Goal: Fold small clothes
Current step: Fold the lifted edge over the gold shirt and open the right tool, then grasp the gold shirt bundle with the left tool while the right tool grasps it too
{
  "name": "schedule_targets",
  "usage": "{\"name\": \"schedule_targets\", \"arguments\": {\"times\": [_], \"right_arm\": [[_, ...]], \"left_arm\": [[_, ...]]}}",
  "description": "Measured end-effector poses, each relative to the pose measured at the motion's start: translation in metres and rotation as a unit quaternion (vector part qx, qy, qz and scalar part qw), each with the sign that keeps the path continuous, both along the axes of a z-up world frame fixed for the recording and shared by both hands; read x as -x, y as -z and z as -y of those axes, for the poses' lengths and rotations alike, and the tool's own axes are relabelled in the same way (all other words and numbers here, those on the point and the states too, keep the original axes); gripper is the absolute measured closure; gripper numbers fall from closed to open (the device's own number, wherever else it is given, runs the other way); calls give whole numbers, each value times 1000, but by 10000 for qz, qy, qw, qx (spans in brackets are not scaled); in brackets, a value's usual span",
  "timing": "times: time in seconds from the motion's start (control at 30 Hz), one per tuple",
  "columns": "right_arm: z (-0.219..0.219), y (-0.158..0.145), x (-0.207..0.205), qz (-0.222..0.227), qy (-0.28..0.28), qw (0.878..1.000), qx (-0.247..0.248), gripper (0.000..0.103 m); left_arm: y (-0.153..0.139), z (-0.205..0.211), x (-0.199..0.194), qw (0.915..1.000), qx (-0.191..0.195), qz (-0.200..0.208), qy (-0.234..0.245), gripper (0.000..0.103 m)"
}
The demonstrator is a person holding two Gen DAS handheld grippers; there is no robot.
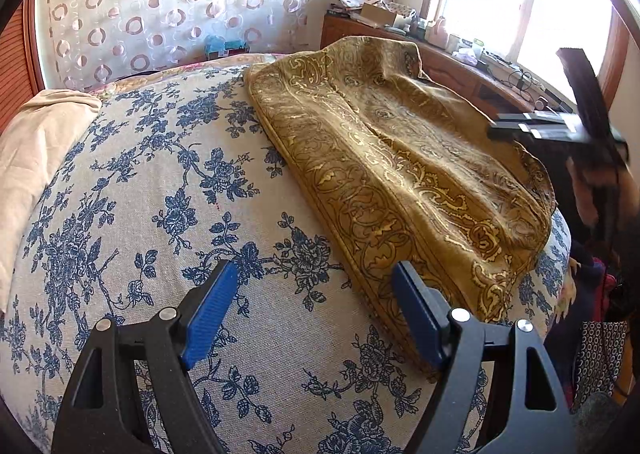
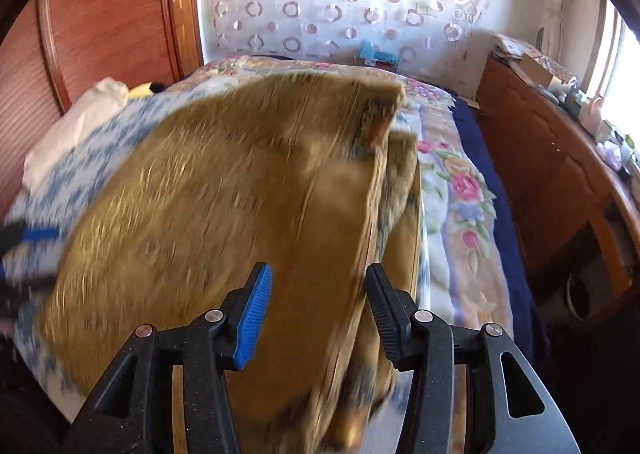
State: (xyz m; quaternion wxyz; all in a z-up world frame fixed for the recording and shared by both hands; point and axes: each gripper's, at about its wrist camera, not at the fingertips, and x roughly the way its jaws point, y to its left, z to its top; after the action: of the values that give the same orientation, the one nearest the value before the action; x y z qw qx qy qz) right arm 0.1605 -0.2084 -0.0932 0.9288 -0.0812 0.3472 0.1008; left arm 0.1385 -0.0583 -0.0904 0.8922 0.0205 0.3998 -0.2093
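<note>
Surface: I work over a bed spread with a blue floral sheet point(image 1: 168, 181); a pink-flowered blanket point(image 2: 456, 189) shows along its far and right side in my right wrist view.
Task item: the gold patterned cloth point(image 1: 400, 173) lies on the right part of the bed, its near long edge straight and doubled over, its far end bunched up into a raised fold.
Left gripper point(image 1: 316, 314): jaws stand wide apart, nothing between them. It hovers over bare sheet. Its right finger point(image 1: 420, 318) sits over the cloth's near corner; whether it touches I cannot tell.
Right gripper point(image 2: 320, 318): jaws parted and empty of any grip. A doubled edge of the cloth point(image 2: 224, 193) runs up between them, but the pads do not press on it.
Picture quality: the right wrist view is streaked with blur, so the cloth's pattern is unreadable there.
Cross-view: my right gripper point(image 1: 560, 121) shows blurred at the right edge of the left wrist view, above the cloth's far side.
Surroundings: cream pillow point(image 1: 36, 149) at left, circle-patterned curtain point(image 1: 172, 1) behind, cluttered wooden dresser point(image 1: 448, 53) under the window.
</note>
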Motion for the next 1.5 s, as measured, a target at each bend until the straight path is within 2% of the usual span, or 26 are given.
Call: {"name": "schedule_targets", "arguments": {"times": [0.17,0.3,0.33,0.37,0.4,0.5,0.7,0.77,0.87,0.93,1.0,1.03,1.17,1.33,1.37,1.4,1.5], "right_arm": [[17,14,28,106,423,9990,134,52],[27,21,39,-43,402,9987,-298,52],[28,21,41,-47,372,9987,-357,57],[29,19,45,-41,311,9986,-433,72],[29,20,47,-61,180,9984,-535,82],[30,14,56,111,-81,9992,-366,94],[47,1,73,332,-16,9985,-445,95],[51,2,76,322,78,9980,-531,95],[47,4,84,316,199,9985,-389,95],[44,4,92,339,300,9986,-271,90],[39,5,96,350,446,9983,-162,66],[38,6,99,374,513,9979,-138,63],[36,10,113,397,465,9976,-336,48],[42,21,118,177,558,9957,-724,42],[46,23,117,119,552,9951,-813,42],[47,26,114,77,528,9948,-872,42],[45,28,112,105,505,9951,-845,42]], "left_arm": [[-1,0,0,10000,-19,3,-6,23],[0,0,0,10000,-51,6,-7,23],[0,0,0,10000,-47,5,-7,23],[0,0,0,10000,-55,6,-7,23],[0,1,0,10000,-53,5,-7,23],[0,0,-1,10000,-53,5,-7,23],[-2,-1,1,10000,-17,-25,-50,23],[-7,-3,8,9999,127,34,-23,23],[-12,0,16,9997,180,120,91,23],[-15,3,21,9995,189,174,170,32],[-15,5,22,9993,265,98,230,43],[-14,6,22,9992,309,47,246,50],[-7,10,26,9984,425,-155,334,51],[-2,18,30,9978,458,-254,394,51],[-1,20,31,9977,460,-253,435,53],[-2,21,31,9975,463,-279,455,63],[-2,23,33,9976,447,-281,440,64]]}}
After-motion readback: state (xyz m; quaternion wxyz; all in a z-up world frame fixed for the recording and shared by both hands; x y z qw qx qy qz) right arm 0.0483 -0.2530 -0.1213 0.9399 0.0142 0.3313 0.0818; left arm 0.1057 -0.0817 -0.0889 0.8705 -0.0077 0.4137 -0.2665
